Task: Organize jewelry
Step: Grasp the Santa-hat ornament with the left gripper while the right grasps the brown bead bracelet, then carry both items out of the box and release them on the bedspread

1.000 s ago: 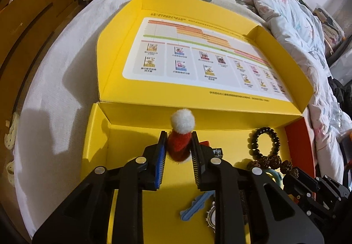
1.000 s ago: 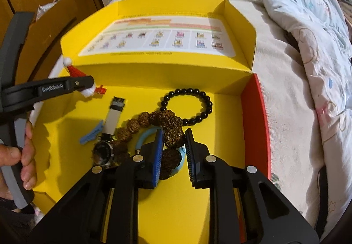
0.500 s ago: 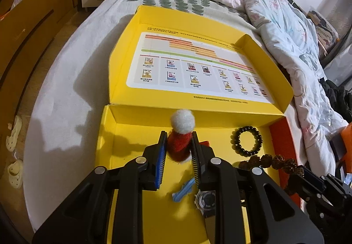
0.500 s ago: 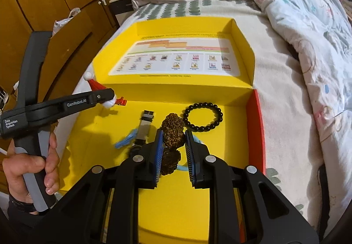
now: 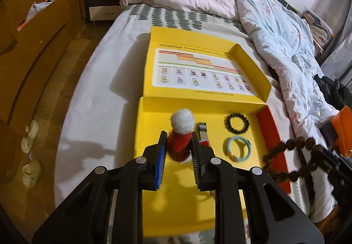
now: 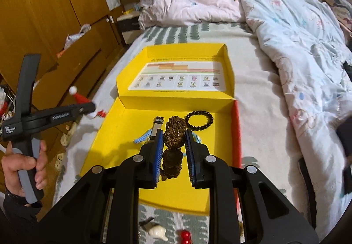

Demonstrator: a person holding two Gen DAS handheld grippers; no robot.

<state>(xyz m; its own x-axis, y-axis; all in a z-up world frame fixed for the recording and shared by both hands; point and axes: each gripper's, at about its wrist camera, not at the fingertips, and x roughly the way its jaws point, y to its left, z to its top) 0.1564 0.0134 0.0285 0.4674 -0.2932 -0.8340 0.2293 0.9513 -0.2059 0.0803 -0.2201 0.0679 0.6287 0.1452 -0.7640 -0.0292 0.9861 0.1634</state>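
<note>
My left gripper [image 5: 177, 151] is shut on a red felt Santa-hat clip with a white pompom [image 5: 182, 134], held above the open yellow box [image 5: 154, 111]. It also shows in the right wrist view [image 6: 82, 103] left of the box. My right gripper [image 6: 175, 147] is shut on a brown rough-bead bracelet [image 6: 173, 134], lifted above the box; the bracelet hangs at right in the left wrist view [image 5: 292, 156]. In the box lie a black bead bracelet [image 6: 199, 120], a light blue ring [image 5: 238, 147], a watch [image 6: 157, 126] and a blue clip [image 6: 143, 138].
The box sits on a bed with a crumpled duvet [image 6: 297, 45] to the right and back. Wooden wardrobes [image 6: 55, 23] stand left. A white trinket [image 6: 157, 231] and a red piece [image 6: 184, 237] lie on the bed near the box's front edge.
Both grippers have risen and drawn back from the box with their items. The brown bracelet has come up out of the box, uncovering the light blue ring.
</note>
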